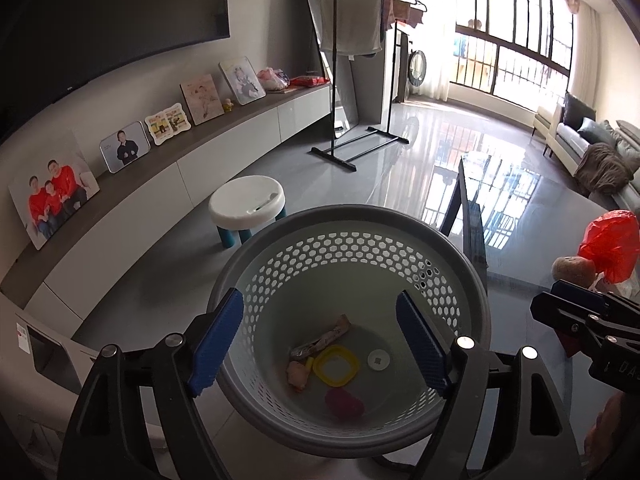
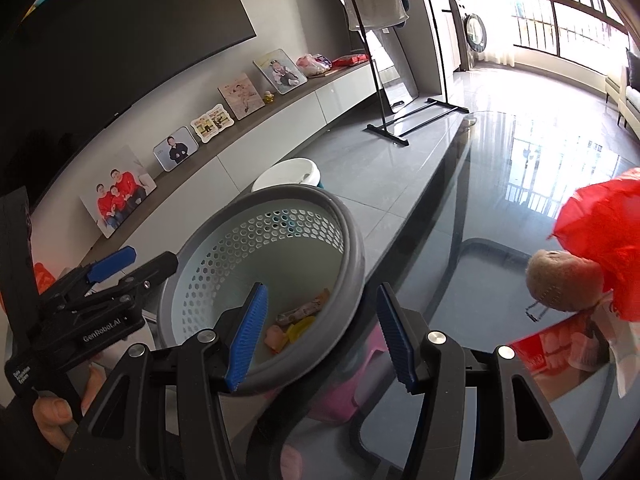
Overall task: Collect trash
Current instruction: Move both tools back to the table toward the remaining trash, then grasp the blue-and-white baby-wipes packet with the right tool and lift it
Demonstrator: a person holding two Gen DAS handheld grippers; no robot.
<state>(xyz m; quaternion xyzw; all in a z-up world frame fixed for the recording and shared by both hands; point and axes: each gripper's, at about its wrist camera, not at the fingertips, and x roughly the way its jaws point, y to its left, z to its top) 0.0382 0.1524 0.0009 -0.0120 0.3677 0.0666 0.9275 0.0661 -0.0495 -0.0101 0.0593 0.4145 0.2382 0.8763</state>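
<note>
A grey-rimmed perforated basket (image 1: 352, 216) (image 2: 352, 240) stands beside the glass table. At its bottom lie a crumpled wrapper (image 1: 320, 338), a yellow ring (image 1: 336, 364), a white disc (image 1: 378, 360) and a red piece (image 1: 344, 402). My left gripper (image 1: 322, 300) hovers over the basket's mouth, open and empty; it also shows as the left gripper (image 2: 120, 264) in the right wrist view. My right gripper (image 2: 322, 290) is open with nothing between its pads, above the basket's near rim and the table edge. On the table to the right lie a red plastic bag (image 2: 600, 232) (image 1: 612, 244), a brown round thing (image 2: 564, 280) and a red packet (image 2: 556, 344).
The glass table (image 2: 480, 208) runs away to the right of the basket. A white stool (image 1: 248, 200) stands on the floor behind the basket. A clothes rack (image 1: 360, 148) stands farther back, a long low cabinet (image 1: 224, 152) with photo frames lines the left wall, and a sofa (image 1: 592, 140) is at far right.
</note>
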